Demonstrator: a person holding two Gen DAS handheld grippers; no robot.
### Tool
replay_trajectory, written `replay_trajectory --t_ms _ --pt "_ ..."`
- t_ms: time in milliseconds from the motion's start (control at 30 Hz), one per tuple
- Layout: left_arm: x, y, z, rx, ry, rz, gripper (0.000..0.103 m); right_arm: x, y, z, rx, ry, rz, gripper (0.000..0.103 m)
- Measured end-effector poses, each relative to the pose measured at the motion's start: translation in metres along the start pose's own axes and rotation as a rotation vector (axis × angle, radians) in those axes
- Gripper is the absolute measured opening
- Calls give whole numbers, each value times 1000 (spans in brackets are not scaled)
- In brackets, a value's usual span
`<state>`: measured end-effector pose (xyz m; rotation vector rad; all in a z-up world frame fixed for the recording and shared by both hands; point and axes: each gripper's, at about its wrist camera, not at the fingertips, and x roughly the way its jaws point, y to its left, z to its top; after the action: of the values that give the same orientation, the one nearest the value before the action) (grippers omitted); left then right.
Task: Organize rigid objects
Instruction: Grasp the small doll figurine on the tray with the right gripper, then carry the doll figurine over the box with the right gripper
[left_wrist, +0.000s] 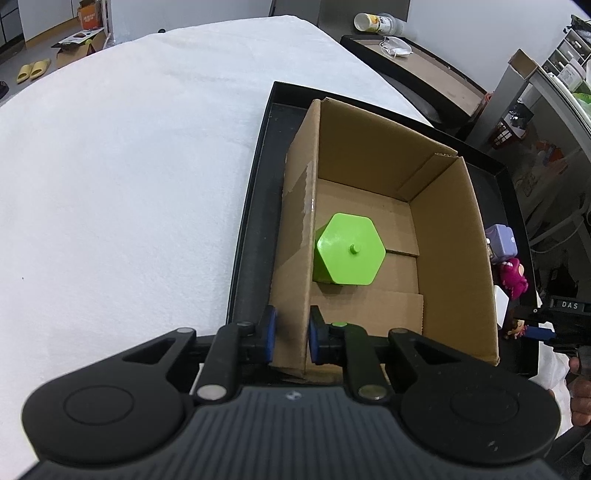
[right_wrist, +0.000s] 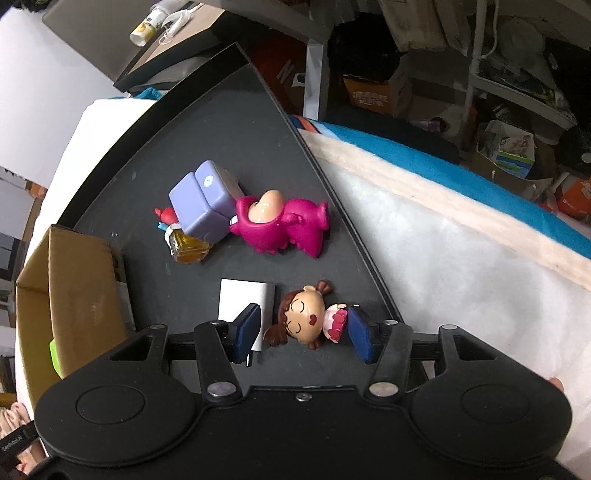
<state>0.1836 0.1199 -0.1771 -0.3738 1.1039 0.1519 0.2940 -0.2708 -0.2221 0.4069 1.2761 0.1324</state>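
Green block (left_wrist: 349, 254) already in box (left_wrist: 448, 236); four-odd toys left on tray (right_wrist: 229, 122). Left hand-held gripper (left_wrist: 291, 334) clamps box wall; right hand-held gripper (right_wrist: 304, 332) half-open around doll (right_wrist: 308, 319), lower centre.

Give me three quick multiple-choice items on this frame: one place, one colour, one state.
1. Where is the hexagonal block?
A. inside the cardboard box
B. on the white cloth
C. in a gripper

2. What colour is that block?
A. purple
B. green
C. yellow

3. What is the left gripper doing?
A. hanging open over the cloth
B. holding the doll
C. clamped on the box's wall

A: the block sits on the box floor.
B: it is bright green.
C: the pads flank the near-left wall.
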Motion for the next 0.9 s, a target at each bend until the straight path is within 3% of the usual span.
replay_trajectory --t_ms 367,900 --pt "1 0 0 -2 3 -3 17 6 16 -8 -134 -20 -97 42" --pt "7 -2 2 0 28 9 17 -29 47 -9 -196 -42 -31 42"
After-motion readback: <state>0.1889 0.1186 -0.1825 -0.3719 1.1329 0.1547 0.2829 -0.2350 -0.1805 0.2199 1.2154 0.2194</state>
